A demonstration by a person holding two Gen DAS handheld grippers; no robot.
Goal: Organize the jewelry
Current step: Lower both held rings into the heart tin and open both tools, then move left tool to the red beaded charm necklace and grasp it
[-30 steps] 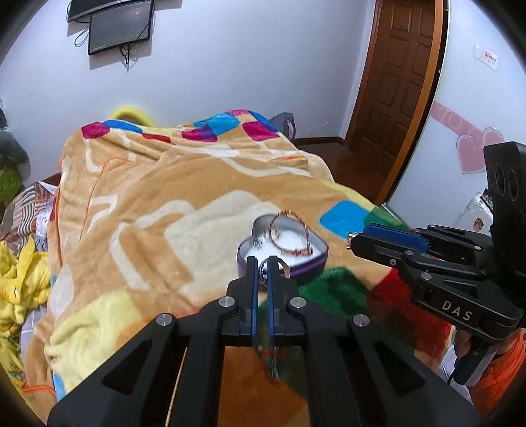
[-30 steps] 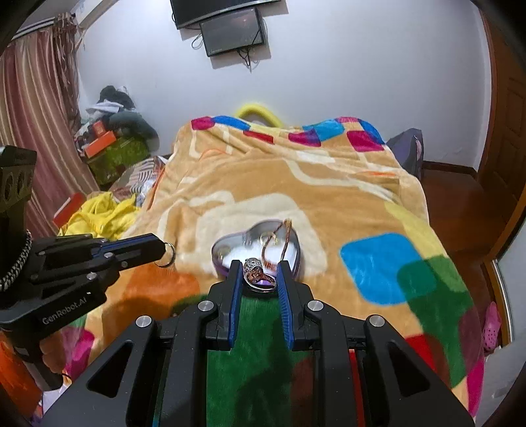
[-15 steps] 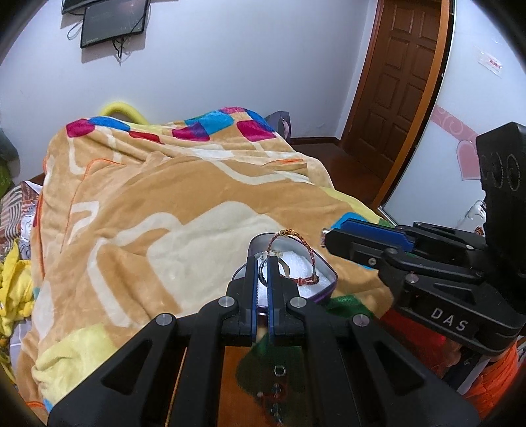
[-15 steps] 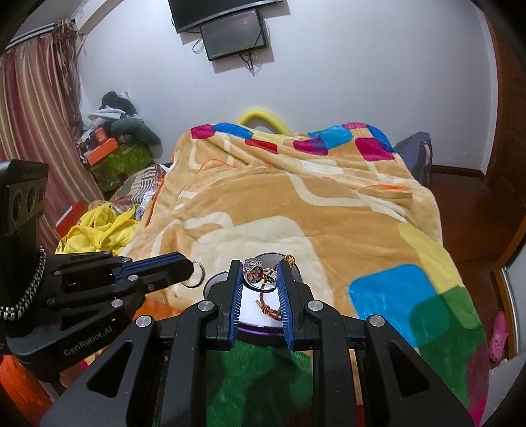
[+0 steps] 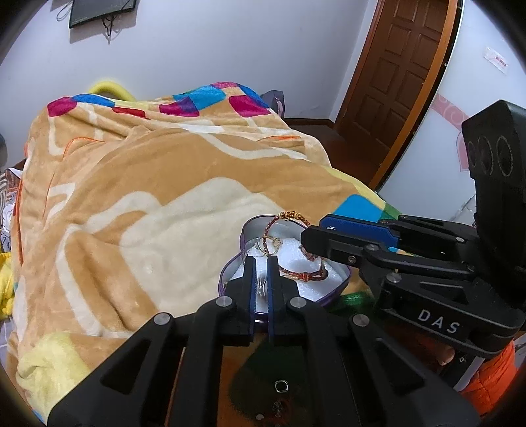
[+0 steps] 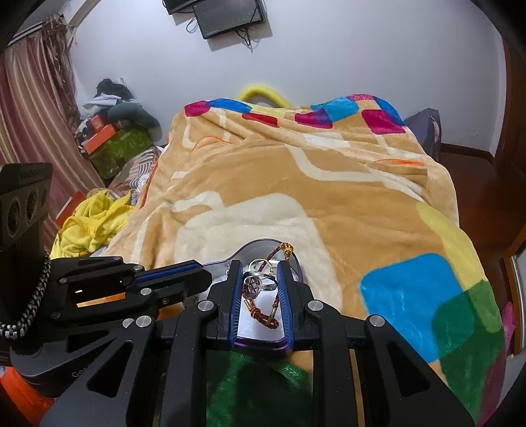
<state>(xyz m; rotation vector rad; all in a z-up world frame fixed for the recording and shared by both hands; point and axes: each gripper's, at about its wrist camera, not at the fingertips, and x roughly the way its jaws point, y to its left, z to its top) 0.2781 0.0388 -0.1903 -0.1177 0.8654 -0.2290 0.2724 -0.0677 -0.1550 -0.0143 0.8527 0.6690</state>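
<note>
Home bedroom: blanket-covered bed (image 6: 328, 184), wall television (image 6: 227, 16), wooden door (image 5: 394, 72)

A bed (image 6: 328, 203) carried a plush tan blanket (image 5: 148, 184) with cream shapes and bright coloured squares. Directly on the blanket, near its front edge, sat a heart-shaped purple tin (image 5: 230, 276) lined with white foam.
</note>
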